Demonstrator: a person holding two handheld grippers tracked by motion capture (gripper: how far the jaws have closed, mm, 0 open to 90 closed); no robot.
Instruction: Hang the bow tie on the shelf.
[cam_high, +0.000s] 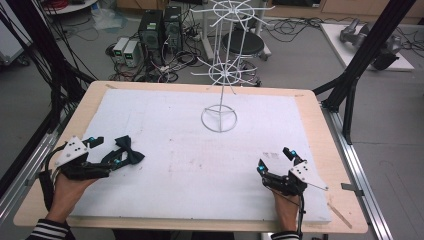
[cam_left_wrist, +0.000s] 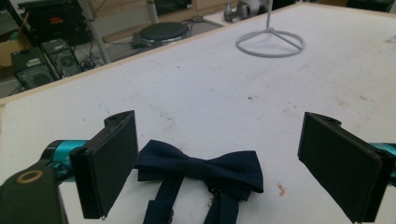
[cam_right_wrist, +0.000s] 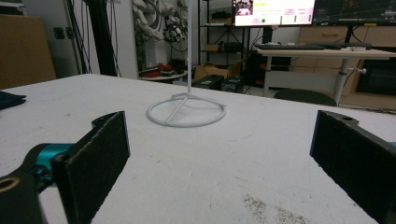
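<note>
A dark navy bow tie (cam_high: 129, 150) lies flat on the white mat at the left. My left gripper (cam_high: 106, 151) is open, its jaws wide on either side of the bow tie (cam_left_wrist: 201, 169), which has straps trailing toward the camera. Neither jaw touches it. A white wire stand (cam_high: 220, 75) with a ring base (cam_high: 219, 119) rises at the mat's far middle. My right gripper (cam_high: 275, 160) rests open near the front right of the mat with nothing between its jaws, and its own view looks at the ring base (cam_right_wrist: 187, 112).
The white mat (cam_high: 190, 160) covers a wooden table (cam_high: 320, 135). Black frame posts (cam_high: 360, 55) stand at the right and left edges. Computers, cables and a stool (cam_high: 242, 42) sit on the floor beyond the far edge.
</note>
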